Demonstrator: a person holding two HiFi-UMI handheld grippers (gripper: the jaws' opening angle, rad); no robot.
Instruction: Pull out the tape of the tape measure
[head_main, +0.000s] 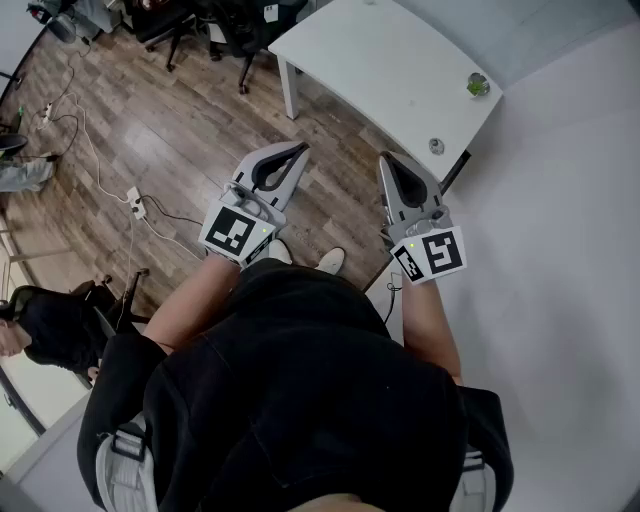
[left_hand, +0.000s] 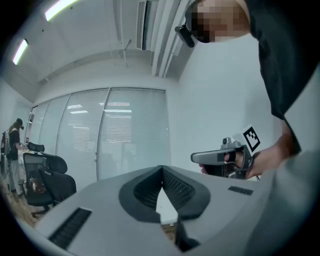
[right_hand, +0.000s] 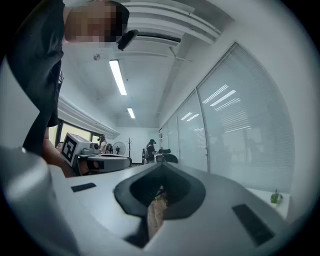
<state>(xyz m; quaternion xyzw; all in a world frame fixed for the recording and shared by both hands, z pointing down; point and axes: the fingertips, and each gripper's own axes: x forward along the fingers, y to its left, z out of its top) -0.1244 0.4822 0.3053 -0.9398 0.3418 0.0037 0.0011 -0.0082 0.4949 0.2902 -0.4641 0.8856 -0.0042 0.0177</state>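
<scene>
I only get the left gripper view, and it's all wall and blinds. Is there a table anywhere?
Observer: Yes. The head view shows a white table just ahead.
Operator: Is anything on it?
Observer: A small green thing sits near its right-hand corner. It's too small to tell what it is.
Operator: Is the other gripper carrying something?
Observer: No. In its own view, the right hand-held gripper is shut and empty.

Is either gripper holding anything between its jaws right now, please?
No, the left gripper and the right gripper both have their jaws closed together with nothing between them, short of the white table.
</scene>
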